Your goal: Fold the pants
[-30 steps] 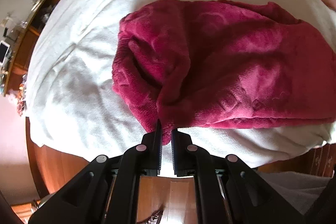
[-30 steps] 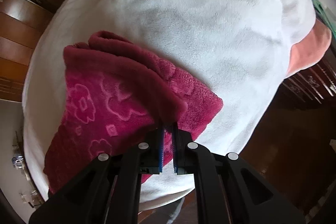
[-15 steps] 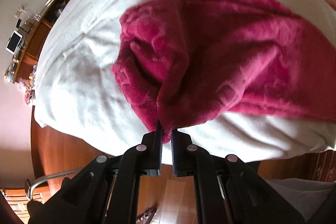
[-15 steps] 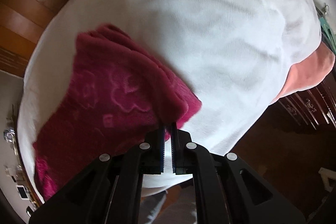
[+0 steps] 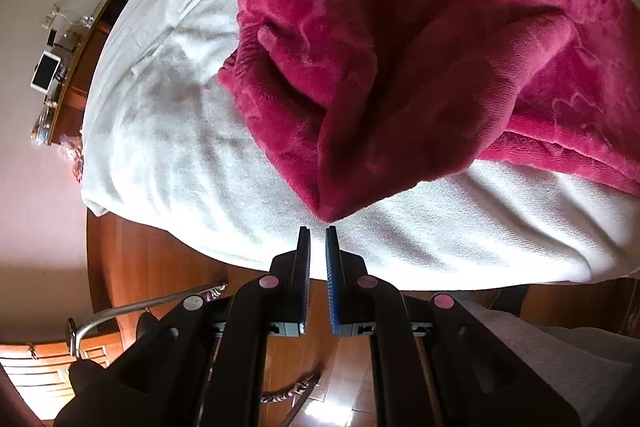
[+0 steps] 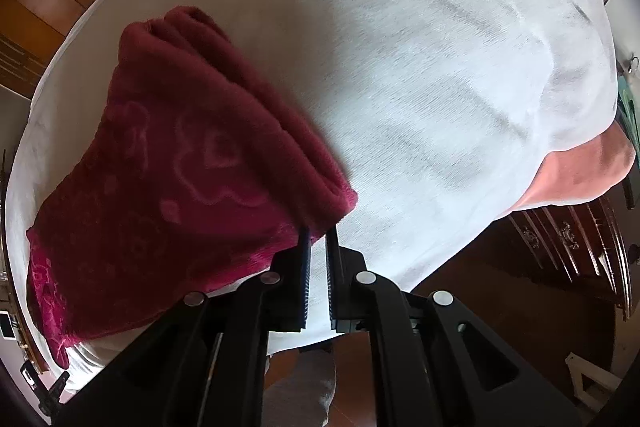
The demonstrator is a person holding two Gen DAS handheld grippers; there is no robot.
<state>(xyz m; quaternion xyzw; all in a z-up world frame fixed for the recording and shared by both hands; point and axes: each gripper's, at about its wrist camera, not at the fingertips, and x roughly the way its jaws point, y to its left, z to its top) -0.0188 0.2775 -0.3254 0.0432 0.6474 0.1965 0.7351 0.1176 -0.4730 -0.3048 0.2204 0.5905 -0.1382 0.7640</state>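
Fluffy crimson pants (image 5: 400,47) with an embossed flower pattern lie bunched on a white bed cover (image 5: 180,147). One corner is drawn up into a point that ends at the tips of my left gripper (image 5: 318,229), which is shut on that corner near the bed's front edge. In the right wrist view the pants (image 6: 180,167) spread to the left. A rolled hem reaches between the fingertips of my right gripper (image 6: 318,231), which is shut on it. How the pants run between the two grips is hidden.
The white bed cover (image 6: 440,67) stretches far to the right. A pink cushion (image 6: 580,179) lies at its right edge, above dark carved furniture (image 6: 560,247). A cluttered shelf (image 5: 68,59) stands left of the bed, with wooden floor (image 5: 152,267) below.
My left gripper has travelled with its corner, and the pants now fill more of its view with a fold draped rightward. The right wrist view has rolled; its grip on the hem is unchanged.
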